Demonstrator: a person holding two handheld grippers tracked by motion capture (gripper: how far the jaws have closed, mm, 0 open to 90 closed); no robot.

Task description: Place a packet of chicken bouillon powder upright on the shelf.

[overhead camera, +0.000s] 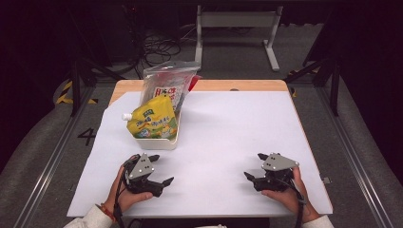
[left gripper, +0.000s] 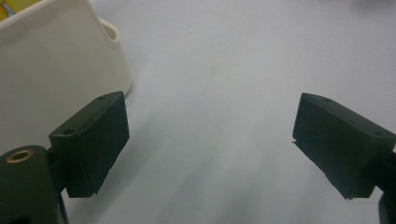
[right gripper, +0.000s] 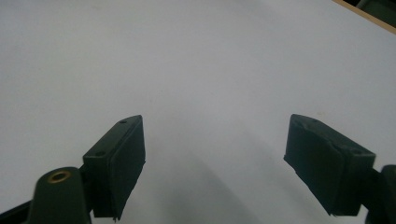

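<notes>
Jaws on my left gripper (overhead camera: pixel 160 169) stand spread wide with nothing between them; in the left gripper view I see bare white sheet between the 2 black pads (left gripper: pixel 95 140). That gripper sits low over the near left part of the white table cover (overhead camera: pixel 228 137), held in my left hand (overhead camera: pixel 124 194).

Just beyond it stands the cream tray (overhead camera: pixel 159 142), close to the gripper but not touching it; its pale wall (left gripper: pixel 56 60) rises at the upper left of the left gripper view. A yellow spouted pouch (overhead camera: pixel 151 121) leans in the tray, its white cap pointing left. Behind the pouch, a clear plastic bag of packets (overhead camera: pixel 168 83) stands upright, touching it.

My right gripper (overhead camera: pixel 255 167) is released too, its jaws wide apart over plain white sheet, with nothing between the pads (right gripper: pixel 122 158). It rests near the front right of the cover, well apart from the tray, in my right hand (overhead camera: pixel 287 192). A strip of wooden table edge (right gripper: pixel 369 16) shows at the top right of the right gripper view.
</notes>
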